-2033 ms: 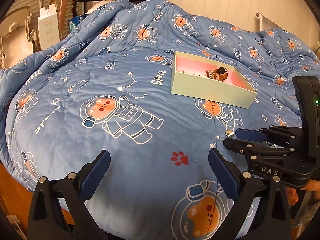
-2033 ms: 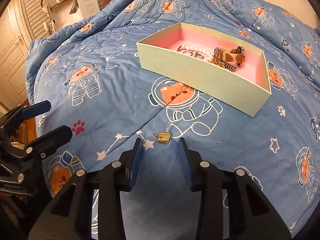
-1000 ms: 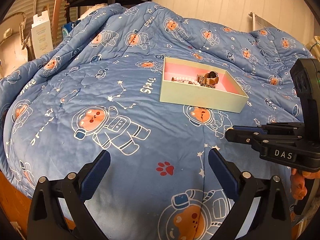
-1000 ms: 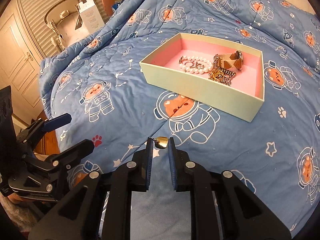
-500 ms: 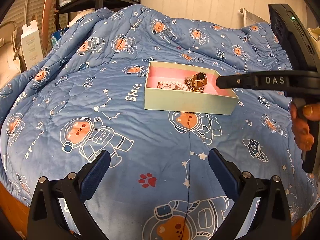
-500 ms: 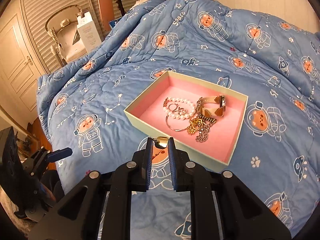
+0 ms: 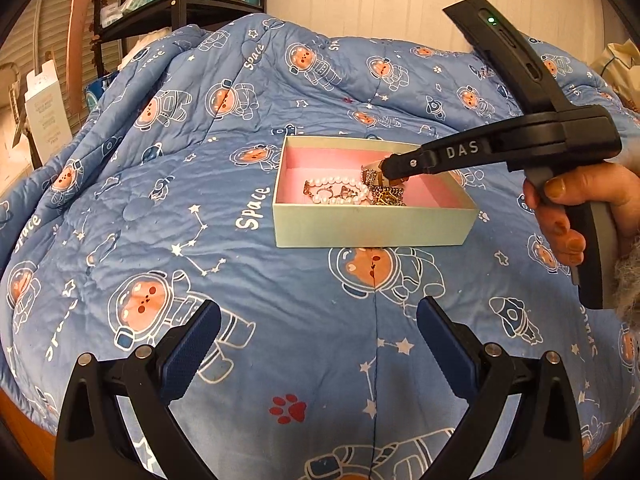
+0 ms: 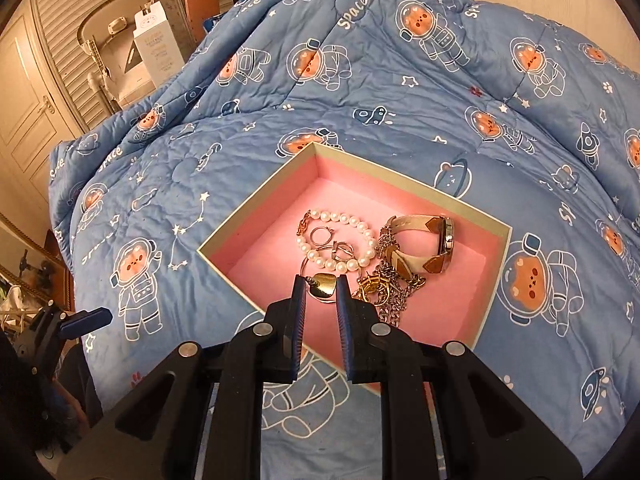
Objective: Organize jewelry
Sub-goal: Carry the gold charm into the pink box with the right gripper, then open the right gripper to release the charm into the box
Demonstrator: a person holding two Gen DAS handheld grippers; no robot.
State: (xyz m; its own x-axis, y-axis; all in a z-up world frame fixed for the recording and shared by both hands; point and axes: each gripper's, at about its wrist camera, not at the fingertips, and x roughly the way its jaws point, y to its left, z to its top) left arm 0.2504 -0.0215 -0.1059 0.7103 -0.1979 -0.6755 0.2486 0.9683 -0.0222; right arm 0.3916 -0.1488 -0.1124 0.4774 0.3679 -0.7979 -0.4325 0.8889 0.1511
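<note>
The right gripper [image 8: 321,296] pinches a glossy gold heart charm [image 8: 324,286] over the pink-lined box [image 8: 256,208], above a pearl bracelet [image 8: 340,240], chains and a watch [image 8: 424,240]; the left gripper [image 7: 318,334] hangs spread above the quilt [image 7: 280,320]

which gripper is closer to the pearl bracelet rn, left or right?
Right. The right gripper, shut on a gold heart charm, hangs over the box just beside the pearl bracelet. The left gripper is open, back over the quilt, outside the box.
</note>
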